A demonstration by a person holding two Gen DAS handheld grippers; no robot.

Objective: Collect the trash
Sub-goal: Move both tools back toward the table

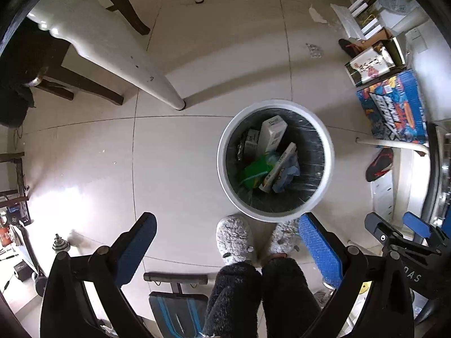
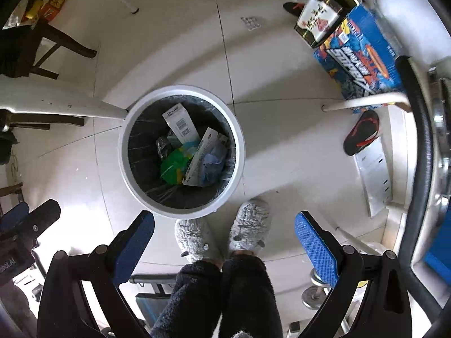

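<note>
Both grippers point straight down over a pale tiled floor (image 1: 174, 174), and both are released, jaws spread wide with nothing between the blue pads.

Ahead of the left gripper (image 1: 227, 250), slightly toward its right finger, stands a round white plastic trash bin lined with a dark grey bag (image 1: 275, 160). Inside it lies the collected trash: a white rectangular carton with a barcode (image 1: 272, 133), a crumpled green plastic wrapper (image 1: 255, 171), a flat white box standing on edge (image 1: 279, 169) and a wad of pale blue plastic film (image 1: 290, 174). The bin's near rim sits just beyond the toes of the person's two grey fluffy slippers (image 1: 235, 239), which lie between this gripper's fingers, with dark fleecy trouser legs (image 1: 259, 295) below them.

From the right gripper (image 2: 224, 249) the same bin (image 2: 181, 152) sits ahead and toward its left finger, the slippers (image 2: 249, 225) again between the fingers. Part of the left gripper shows at this view's left edge.

Beyond the bin, further ahead of the left gripper, a small silvery blister pack (image 1: 314, 50) and a torn white scrap of paper (image 1: 317, 15) lie on the tiles, well apart from the bin. A blue printed cardboard box (image 1: 394, 104) and a black-and-red flip-flop (image 1: 379, 164) lie off to the right.
</note>
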